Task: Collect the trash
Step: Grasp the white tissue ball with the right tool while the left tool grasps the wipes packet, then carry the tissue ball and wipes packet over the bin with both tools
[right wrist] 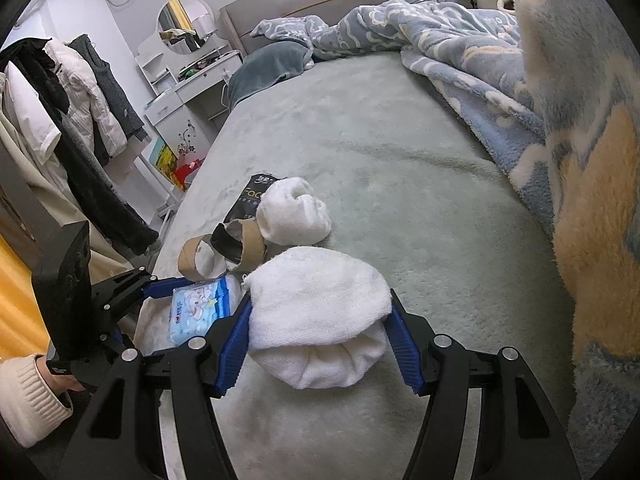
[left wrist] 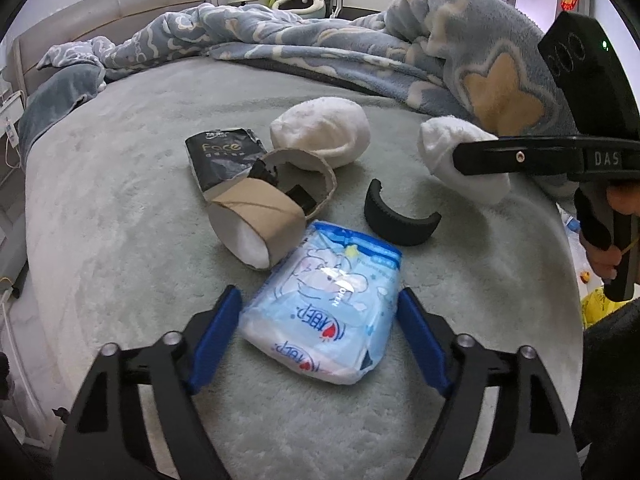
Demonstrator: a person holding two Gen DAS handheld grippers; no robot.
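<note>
My right gripper [right wrist: 320, 340] clamps a rolled white sock [right wrist: 316, 332] near the bed's [left wrist: 120, 152] foot edge while my left gripper [left wrist: 320, 336] spreads wide around the blue tissue pack [left wrist: 324, 308], which I fear could squirt free when squeezed.

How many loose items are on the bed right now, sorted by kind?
White rolled socks: 2, one free, one between the right gripper's fingers
Cardboard tubes: 2
Tissue packs: 2, blue between the left gripper's open fingers, black behind
Black curved piece: 1
Total: 7
</note>
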